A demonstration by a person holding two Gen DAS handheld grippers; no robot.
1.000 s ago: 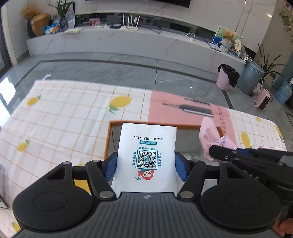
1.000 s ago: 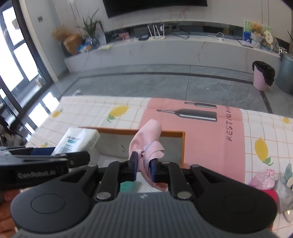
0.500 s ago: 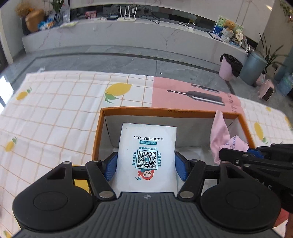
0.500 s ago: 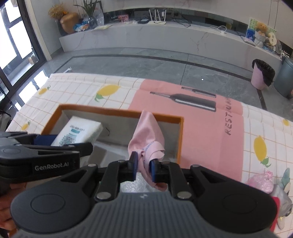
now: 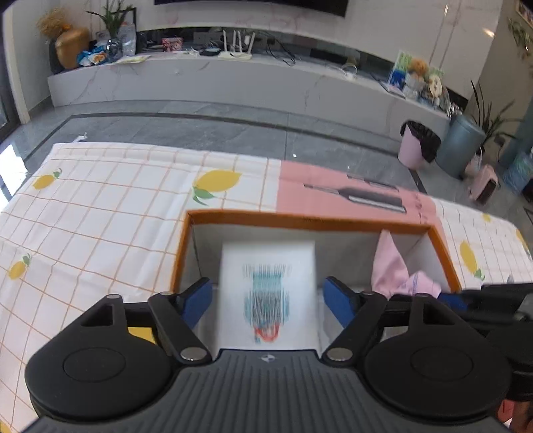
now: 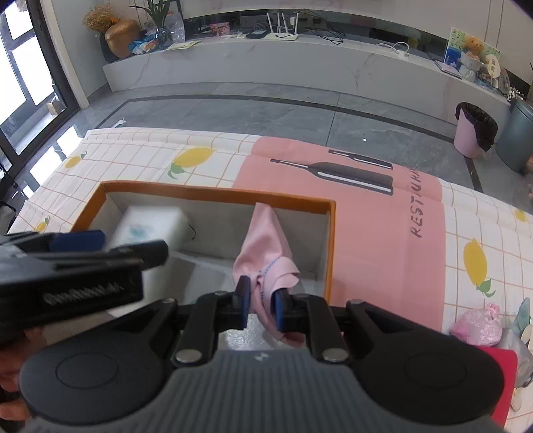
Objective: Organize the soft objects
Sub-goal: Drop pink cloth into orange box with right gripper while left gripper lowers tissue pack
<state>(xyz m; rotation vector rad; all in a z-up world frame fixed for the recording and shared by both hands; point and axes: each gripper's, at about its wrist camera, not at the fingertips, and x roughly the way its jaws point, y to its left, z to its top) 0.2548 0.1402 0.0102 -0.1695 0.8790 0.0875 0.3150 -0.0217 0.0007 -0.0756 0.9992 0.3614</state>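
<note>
At frame centre, the left tool [image 5: 267, 296] has just released the tissue pack [image 5: 268, 286] into the orange box [image 5: 309, 222]; right tool [image 6: 262, 304] grasps the pink cloth [image 6: 266, 246], next to drop.

Home living room: TV console [image 5: 233, 76], houseplants [image 5: 113, 16].

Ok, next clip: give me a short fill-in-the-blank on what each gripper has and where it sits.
1. The right gripper is shut on a ____ cloth.
2. The white tissue pack lies between the open fingers of the ____ gripper.
3. Both items are over the box with the ____ rim.
4. Right of the box, the pink mat shows a dark ____.

Missing: pink; left; orange; bottle
</note>
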